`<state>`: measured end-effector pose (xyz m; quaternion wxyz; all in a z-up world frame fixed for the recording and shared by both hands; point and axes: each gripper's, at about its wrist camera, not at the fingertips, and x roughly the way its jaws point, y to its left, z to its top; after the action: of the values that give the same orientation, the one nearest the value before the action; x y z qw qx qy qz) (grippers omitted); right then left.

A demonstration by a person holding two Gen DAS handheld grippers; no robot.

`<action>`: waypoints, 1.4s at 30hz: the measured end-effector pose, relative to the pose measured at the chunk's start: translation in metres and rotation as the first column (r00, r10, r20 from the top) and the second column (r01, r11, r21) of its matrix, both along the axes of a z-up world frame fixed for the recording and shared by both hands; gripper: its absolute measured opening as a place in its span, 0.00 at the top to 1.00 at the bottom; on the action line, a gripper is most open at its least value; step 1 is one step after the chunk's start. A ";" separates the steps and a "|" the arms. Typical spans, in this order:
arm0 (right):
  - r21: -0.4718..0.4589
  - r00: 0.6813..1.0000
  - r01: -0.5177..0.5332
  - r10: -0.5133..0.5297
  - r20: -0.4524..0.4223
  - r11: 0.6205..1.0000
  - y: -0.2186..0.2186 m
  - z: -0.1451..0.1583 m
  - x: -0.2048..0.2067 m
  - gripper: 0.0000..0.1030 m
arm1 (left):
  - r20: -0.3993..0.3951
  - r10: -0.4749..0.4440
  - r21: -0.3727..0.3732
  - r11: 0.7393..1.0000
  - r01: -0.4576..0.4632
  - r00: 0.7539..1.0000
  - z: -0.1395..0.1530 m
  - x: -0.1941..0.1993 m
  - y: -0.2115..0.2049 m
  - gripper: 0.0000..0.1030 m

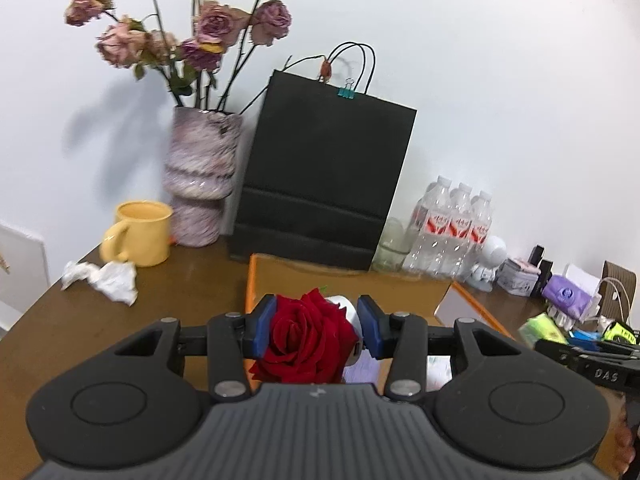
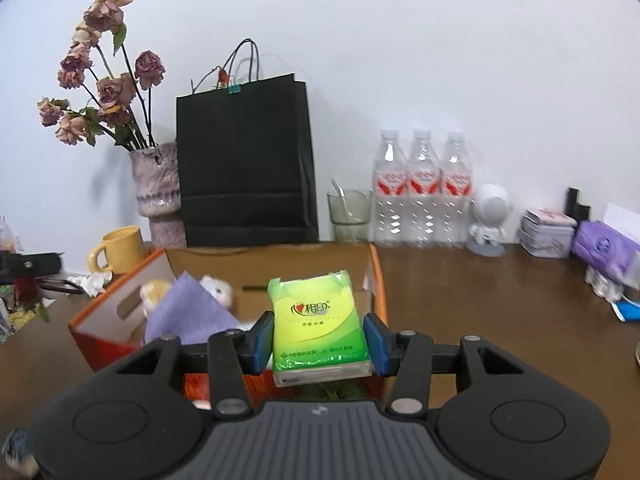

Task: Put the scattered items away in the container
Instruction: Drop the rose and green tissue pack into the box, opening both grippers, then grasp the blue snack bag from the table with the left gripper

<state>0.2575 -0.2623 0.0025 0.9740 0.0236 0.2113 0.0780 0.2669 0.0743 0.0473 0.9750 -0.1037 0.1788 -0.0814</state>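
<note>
brown table (image 2: 480, 300) bears box (image 2: 120, 312), mug (image 2: 120, 250), vase (image 2: 160, 200)

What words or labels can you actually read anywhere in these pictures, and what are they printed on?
"DAS": on the black tool at the left view's right edge.
"相印", after a red heart: on the green tissue pack.
Smaller lines on that pack: too small to read.
Red bottle labels, the tin and the purple pack: too blurred to read.
</note>
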 end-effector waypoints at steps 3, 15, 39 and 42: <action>0.013 1.000 -0.024 0.024 -0.007 1.000 0.010 0.003 0.025 0.55 | 0.004 -0.007 -0.008 1.000 0.007 1.000 -0.002 0.026 -0.010 0.56; -0.023 0.993 -0.068 0.065 -0.100 0.997 0.049 -0.024 0.112 0.55 | -0.091 -0.037 0.050 0.998 0.041 0.995 -0.037 0.095 -0.030 0.56; -0.065 0.984 -0.037 0.025 -0.174 0.997 0.047 -0.029 0.115 0.00 | -0.127 0.032 0.130 0.991 -0.016 0.991 -0.039 0.097 -0.039 0.00; -0.066 0.985 -0.039 0.027 -0.171 0.997 0.047 -0.028 0.114 0.00 | -0.127 0.032 0.129 0.992 -0.016 0.991 -0.038 0.097 -0.038 0.00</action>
<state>0.3717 -0.2156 -0.0257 0.9513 -0.0070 0.2965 0.0844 0.3636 0.0358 0.0091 0.9670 -0.0485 0.2448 -0.0511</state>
